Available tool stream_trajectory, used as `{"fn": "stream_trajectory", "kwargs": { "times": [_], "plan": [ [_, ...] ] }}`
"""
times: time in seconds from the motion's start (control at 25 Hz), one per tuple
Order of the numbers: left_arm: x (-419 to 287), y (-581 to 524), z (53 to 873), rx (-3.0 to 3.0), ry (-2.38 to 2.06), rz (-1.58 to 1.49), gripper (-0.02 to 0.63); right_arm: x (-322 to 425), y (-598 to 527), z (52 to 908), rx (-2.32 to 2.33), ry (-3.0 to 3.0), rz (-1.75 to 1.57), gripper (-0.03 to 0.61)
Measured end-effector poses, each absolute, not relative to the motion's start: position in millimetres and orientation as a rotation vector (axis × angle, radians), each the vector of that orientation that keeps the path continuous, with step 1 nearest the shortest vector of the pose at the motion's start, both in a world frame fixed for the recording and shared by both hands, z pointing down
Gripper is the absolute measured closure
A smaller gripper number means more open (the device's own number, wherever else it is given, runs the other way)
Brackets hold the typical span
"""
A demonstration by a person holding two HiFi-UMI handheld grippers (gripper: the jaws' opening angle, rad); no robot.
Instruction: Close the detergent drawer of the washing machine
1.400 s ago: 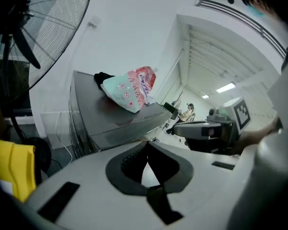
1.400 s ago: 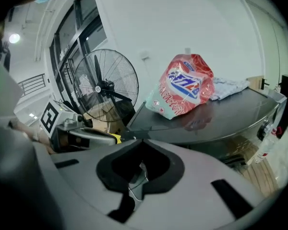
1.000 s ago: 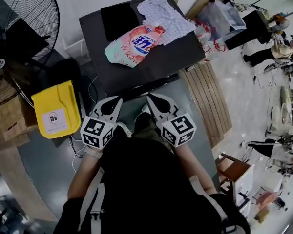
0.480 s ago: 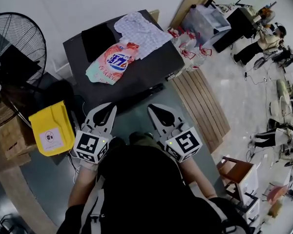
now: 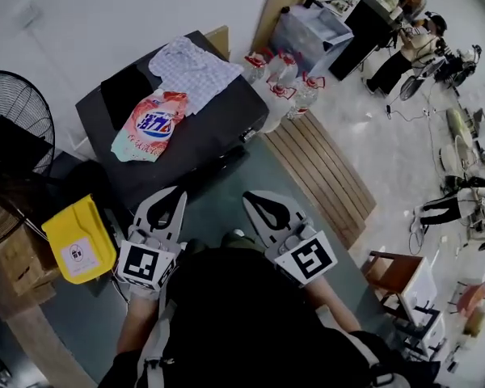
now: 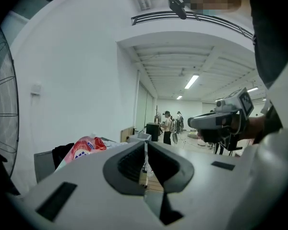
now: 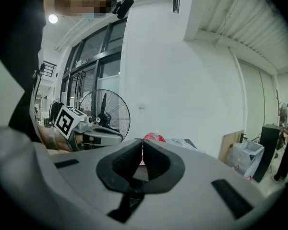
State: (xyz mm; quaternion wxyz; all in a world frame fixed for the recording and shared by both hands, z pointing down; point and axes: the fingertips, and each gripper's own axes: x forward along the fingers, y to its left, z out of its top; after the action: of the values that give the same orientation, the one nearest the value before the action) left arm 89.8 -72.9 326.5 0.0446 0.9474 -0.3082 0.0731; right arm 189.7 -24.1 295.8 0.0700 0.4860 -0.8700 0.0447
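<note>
Left gripper: jaws pressed together with nothing between them, held level in front of the person's body and pointing at the machine.
Right gripper: the same, jaws pressed together and empty, just beside the left one with a gap between the two.
Washing machine: a dark grey box against the white wall, ahead of both grippers and apart from them. Neither gripper touches it.
Detergent drawer: somewhere on the front face, which is foreshortened and in shadow from the head view. A small pale part juts out at the front upper corner. I would guess that is the drawer standing out, but I cannot tell for sure.
On the lid: a pink detergent bag, a checked cloth and a black cloth.
Step in hand: the approach, by my reading. The drawer has not been reached.
Next move: bring one closed gripper in to the drawer's front face, square to it, and push straight in until it sits flush.
</note>
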Motion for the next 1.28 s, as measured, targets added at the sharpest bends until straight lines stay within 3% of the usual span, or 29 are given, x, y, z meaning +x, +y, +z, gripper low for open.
{"fn": "stream_trajectory", "kwargs": {
  "times": [0.68, 1.28],
  "plan": [
    [145.2, -60.1, 327.7, 2.950, -0.884, 0.204, 0.600, 250.5, -10.7, 308.9, 1.549, -2.573, 0.189, 0.562],
    [142.0, -70.5, 333.8, 2.913, -0.833, 0.220, 0.601, 246.3, -28.1, 311.9, 1.601, -2.602, 0.320, 0.561]
  ]
}}
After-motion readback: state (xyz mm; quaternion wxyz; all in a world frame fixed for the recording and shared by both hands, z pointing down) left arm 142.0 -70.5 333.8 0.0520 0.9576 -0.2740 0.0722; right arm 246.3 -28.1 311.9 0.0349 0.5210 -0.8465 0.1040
